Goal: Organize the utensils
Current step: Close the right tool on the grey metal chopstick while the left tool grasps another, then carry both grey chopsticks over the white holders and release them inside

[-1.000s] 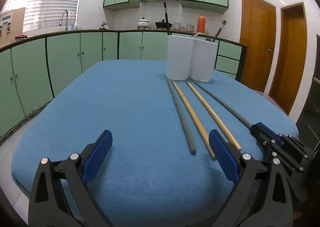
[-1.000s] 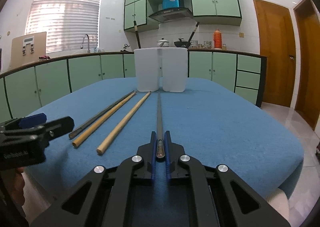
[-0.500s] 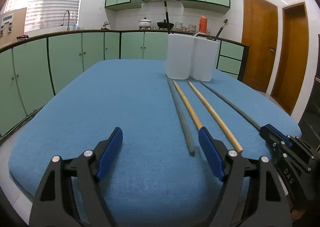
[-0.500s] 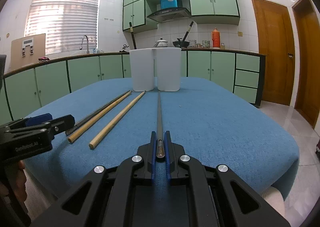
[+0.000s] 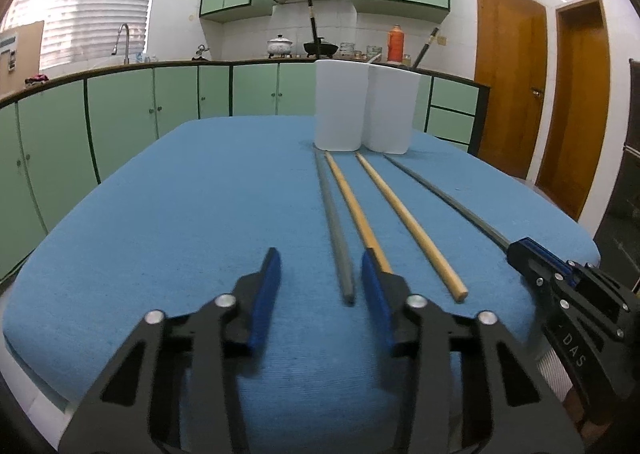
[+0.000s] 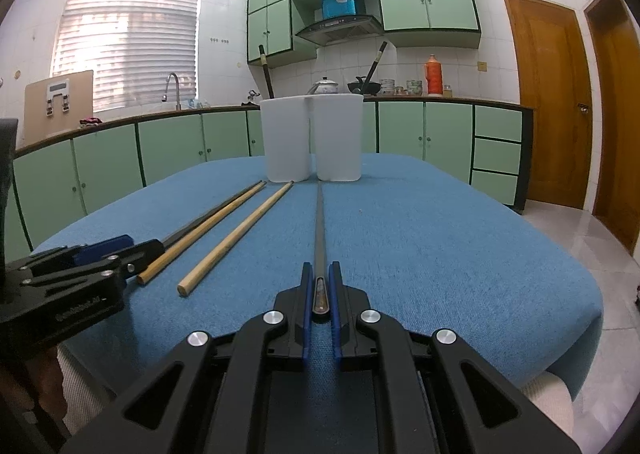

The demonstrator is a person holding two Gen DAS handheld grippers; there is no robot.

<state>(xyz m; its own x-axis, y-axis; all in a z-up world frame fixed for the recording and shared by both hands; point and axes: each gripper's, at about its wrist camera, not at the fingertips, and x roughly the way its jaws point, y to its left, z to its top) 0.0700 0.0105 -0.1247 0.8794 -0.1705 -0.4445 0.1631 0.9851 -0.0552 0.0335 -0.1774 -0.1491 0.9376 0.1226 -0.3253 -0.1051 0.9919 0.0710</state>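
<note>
grey chopstick [image 6: 319,222]: thin, stiff, light, probably slick; lies on the blue surface [image 6: 440,246], tip toward the far white holders [image 6: 312,138].
right tongs [image 6: 320,296]: clenched on its near end. We'd judge an end grip prone to swivel.
left tongs [image 5: 318,274]: jaws just been closing, second grey stick [image 5: 336,238] between them, pads not yet touching.
wooden pair [image 5: 404,218]: lies loose between the two grey sticks.

On the blue table [image 5: 200,214] there are four chopsticks – two grey [image 5: 334,222] and two wooden [image 5: 404,218] – and two white cups [image 5: 340,106], each holding one dark stick [image 6: 266,72].
</note>
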